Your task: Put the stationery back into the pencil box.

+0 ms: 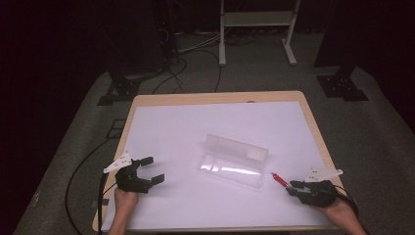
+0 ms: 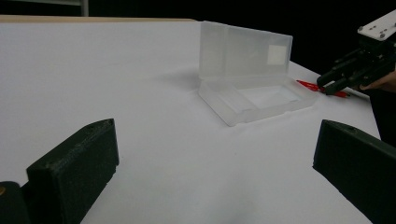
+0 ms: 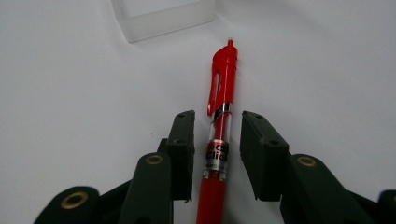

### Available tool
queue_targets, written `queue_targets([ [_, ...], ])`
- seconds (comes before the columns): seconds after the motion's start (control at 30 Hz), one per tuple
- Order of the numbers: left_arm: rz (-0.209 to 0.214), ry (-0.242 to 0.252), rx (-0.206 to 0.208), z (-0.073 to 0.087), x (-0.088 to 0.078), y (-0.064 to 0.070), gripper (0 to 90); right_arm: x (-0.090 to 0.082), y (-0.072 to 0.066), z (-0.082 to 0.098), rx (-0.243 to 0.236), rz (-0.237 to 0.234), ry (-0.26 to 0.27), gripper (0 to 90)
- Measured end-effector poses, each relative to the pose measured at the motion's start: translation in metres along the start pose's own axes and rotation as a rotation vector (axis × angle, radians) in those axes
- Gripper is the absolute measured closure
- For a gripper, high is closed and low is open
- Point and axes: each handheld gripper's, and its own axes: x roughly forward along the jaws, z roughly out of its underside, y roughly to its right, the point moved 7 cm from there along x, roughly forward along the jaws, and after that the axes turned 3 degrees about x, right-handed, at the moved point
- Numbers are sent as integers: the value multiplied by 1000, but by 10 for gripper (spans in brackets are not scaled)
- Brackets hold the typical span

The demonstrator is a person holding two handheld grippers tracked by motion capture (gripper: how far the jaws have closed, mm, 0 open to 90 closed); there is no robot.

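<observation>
The left gripper (image 1: pixel 148 169) sits near the table's (image 1: pixel 310 110) front left corner in the high view, jaws spread wide and holding nothing, with bare white sheet (image 1: pixel 176 127) ahead of it. An open clear plastic case (image 1: pixel 233 161) lies mid-table, lid upright. The right gripper (image 1: pixel 292 186) is near the front right edge, at a red pen (image 1: pixel 280 179) just beside the case's right end.

In the left gripper view, both wide-apart jaws frame open sheet; the case (image 2: pixel 250 77) lies ahead, and the other gripper (image 2: pixel 336 78) meets the pen (image 2: pixel 309 85) beyond it.

In the right gripper view, the pen (image 3: pixel 219 126) lies flat on the sheet between the narrowly parted jaws, a slim gap on each side. A corner of the case (image 3: pixel 161 14) sits just past its clip end.
</observation>
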Motion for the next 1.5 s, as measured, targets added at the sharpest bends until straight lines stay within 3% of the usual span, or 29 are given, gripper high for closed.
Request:
queue_targets([
  [0.53, 1, 0, -1, 0, 0, 0, 0, 1, -2, 1, 2, 8, 12, 765],
  [1.1, 1, 0, 1, 0, 0, 0, 0, -1, -4, 1, 9, -15, 13, 786],
  [1.5, 0, -1, 1, 0, 0, 0, 0, -10, -7, -17, 3, -44, 57, 786],
])
